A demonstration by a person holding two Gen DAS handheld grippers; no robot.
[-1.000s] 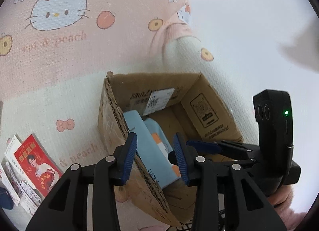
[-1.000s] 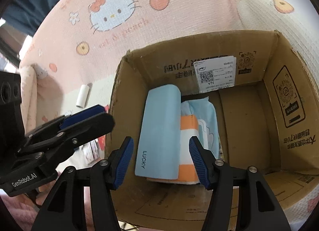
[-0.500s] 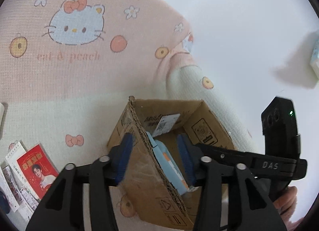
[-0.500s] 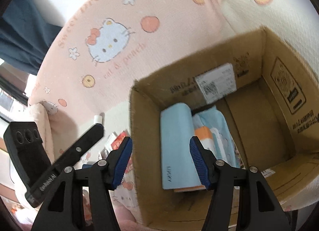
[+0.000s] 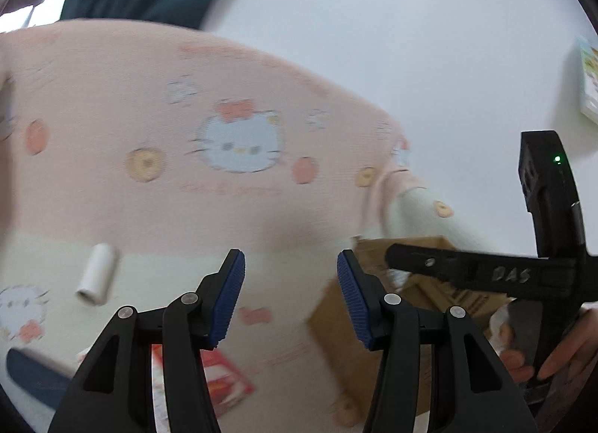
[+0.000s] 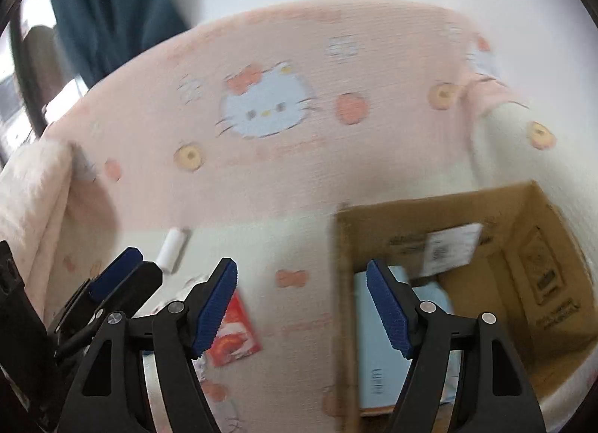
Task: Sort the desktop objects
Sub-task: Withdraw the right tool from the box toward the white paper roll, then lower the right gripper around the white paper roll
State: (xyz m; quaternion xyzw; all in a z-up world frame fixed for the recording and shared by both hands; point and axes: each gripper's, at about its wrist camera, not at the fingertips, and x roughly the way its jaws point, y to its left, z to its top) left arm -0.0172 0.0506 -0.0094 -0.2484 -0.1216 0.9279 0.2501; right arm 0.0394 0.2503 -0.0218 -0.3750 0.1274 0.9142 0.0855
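Note:
My left gripper is open and empty over the cream cloth, left of the cardboard box. A white tube lies ahead to its left and a red card below its left finger. My right gripper has its jaws opening with nothing between them, astride the left wall of the box. Inside the box lie a light blue pouch and a packet partly hidden under it. In the right wrist view the tube and the red card lie to the left, near the left gripper.
A pink cat-print cover rises behind the surface, with a white wall above it. A dark blue object lies at the far lower left. A hand holds the right gripper's body. A dark curtain hangs at the back left.
Both grippers have drawn back from the box and swung left, so the box now sits to the right. Both pairs of jaws stand wider. The views are blurred by motion.

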